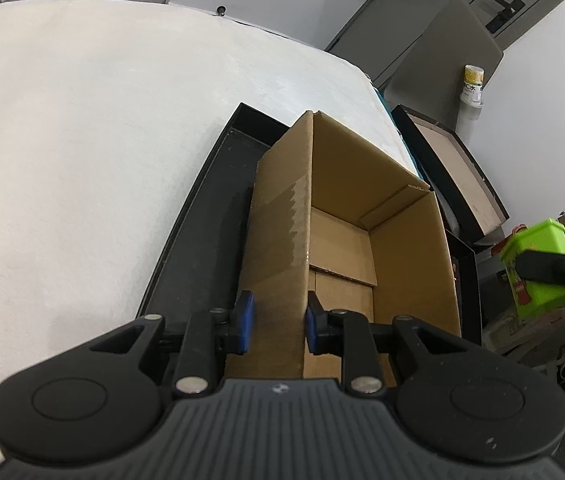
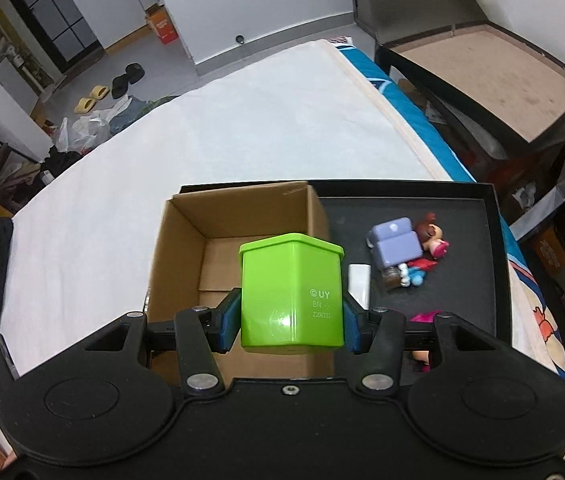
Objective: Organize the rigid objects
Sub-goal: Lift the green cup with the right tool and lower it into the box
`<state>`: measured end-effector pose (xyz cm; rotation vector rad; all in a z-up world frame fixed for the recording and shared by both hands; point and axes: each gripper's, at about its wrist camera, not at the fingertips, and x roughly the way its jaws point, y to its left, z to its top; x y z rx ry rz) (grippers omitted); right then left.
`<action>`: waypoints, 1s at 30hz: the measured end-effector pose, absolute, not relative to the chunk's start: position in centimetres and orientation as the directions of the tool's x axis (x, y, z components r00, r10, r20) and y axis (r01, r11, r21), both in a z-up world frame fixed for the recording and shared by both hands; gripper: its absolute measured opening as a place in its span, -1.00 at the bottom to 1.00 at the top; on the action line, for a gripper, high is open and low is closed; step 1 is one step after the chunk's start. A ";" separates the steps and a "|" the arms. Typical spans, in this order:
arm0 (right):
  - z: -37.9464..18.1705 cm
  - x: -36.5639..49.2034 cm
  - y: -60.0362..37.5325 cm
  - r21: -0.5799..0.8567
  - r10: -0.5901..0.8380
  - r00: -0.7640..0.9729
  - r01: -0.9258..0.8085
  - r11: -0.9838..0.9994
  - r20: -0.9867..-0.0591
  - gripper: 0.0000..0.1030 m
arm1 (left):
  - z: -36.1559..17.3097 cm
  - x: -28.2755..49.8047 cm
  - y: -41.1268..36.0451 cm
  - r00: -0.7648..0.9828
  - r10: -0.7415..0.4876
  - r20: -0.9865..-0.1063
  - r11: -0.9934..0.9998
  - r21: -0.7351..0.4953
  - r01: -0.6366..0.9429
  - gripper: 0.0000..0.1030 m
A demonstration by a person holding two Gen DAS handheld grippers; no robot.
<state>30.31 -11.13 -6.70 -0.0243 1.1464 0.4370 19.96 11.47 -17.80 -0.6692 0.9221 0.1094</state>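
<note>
My left gripper [image 1: 278, 322] is shut on the near left wall of an open, empty cardboard box [image 1: 342, 184], with one blue pad on each side of the wall. The box stands in the left part of a shallow black tray [image 2: 462, 208]. My right gripper [image 2: 290, 320] is shut on a lime-green square plastic container [image 2: 290, 292] and holds it in the air over the box's right wall [image 2: 318, 216]. In the left wrist view the green container [image 1: 538, 264] hangs off to the right of the box. Small toys lie in the tray: a lilac block [image 2: 394, 244], a doll [image 2: 432, 236] and a white piece [image 2: 358, 280].
The tray rests on a bed covered with a white sheet [image 1: 82, 140]. Beyond the bed's right edge stands an open black box with a brown inside [image 2: 482, 64]. Slippers [image 2: 92, 98] and bags lie on the floor past the far end. A pink toy [image 2: 422, 316] shows beside my right fingers.
</note>
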 end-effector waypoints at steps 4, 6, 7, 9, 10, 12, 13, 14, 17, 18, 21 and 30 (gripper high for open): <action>-6.6 30.1 -9.7 0.205 0.332 0.333 -0.363 0.909 -0.883 -0.05 | -17.9 19.8 11.5 0.615 -0.191 -0.765 0.791 -0.491 -0.366 -0.53; -6.7 30.0 -9.0 0.206 0.336 0.331 -0.372 0.905 -0.882 -0.05 | -17.9 19.9 11.5 0.615 -0.192 -0.765 0.791 -0.492 -0.365 -0.53; -6.8 30.0 -8.7 0.208 0.339 0.329 -0.374 0.904 -0.881 -0.05 | -17.9 20.0 11.5 0.615 -0.194 -0.765 0.789 -0.493 -0.365 -0.53; -7.0 30.1 -8.0 0.210 0.343 0.327 -0.379 0.901 -0.881 -0.05 | -17.9 20.2 11.6 0.614 -0.197 -0.765 0.788 -0.496 -0.365 -0.52; -7.0 30.1 -7.7 0.209 0.343 0.327 -0.382 0.900 -0.880 -0.05 | -17.9 20.2 11.6 0.614 -0.198 -0.764 0.788 -0.496 -0.364 -0.53; -7.2 30.2 -7.1 0.205 0.343 0.328 -0.390 0.898 -0.880 -0.05 | -18.0 20.1 11.5 0.613 -0.205 -0.763 0.789 -0.499 -0.359 -0.52; -7.3 30.3 -6.9 0.205 0.344 0.327 -0.392 0.897 -0.880 -0.05 | -18.1 20.1 11.5 0.612 -0.209 -0.763 0.787 -0.502 -0.358 -0.52; -7.4 30.4 -6.6 0.206 0.346 0.326 -0.395 0.895 -0.880 -0.05 | -18.2 20.1 11.5 0.611 -0.214 -0.762 0.787 -0.505 -0.355 -0.52; -8.0 30.6 -5.6 0.205 0.350 0.319 -0.408 0.889 -0.881 -0.05 | -18.3 20.0 11.6 0.611 -0.218 -0.761 0.787 -0.507 -0.351 -0.52; -8.3 30.7 -5.2 0.206 0.350 0.316 -0.410 0.889 -0.882 -0.05 | -18.3 20.0 11.7 0.611 -0.219 -0.761 0.785 -0.509 -0.352 -0.52; -9.2 30.9 -4.4 0.209 0.349 0.306 -0.408 0.889 -0.886 -0.05 | -18.2 20.0 11.8 0.613 -0.220 -0.759 0.781 -0.513 -0.356 -0.52; -11.8 31.3 -2.2 0.215 0.354 0.294 -0.413 0.885 -0.888 -0.05 | -18.4 19.7 12.2 0.616 -0.230 -0.754 0.764 -0.531 -0.365 -0.52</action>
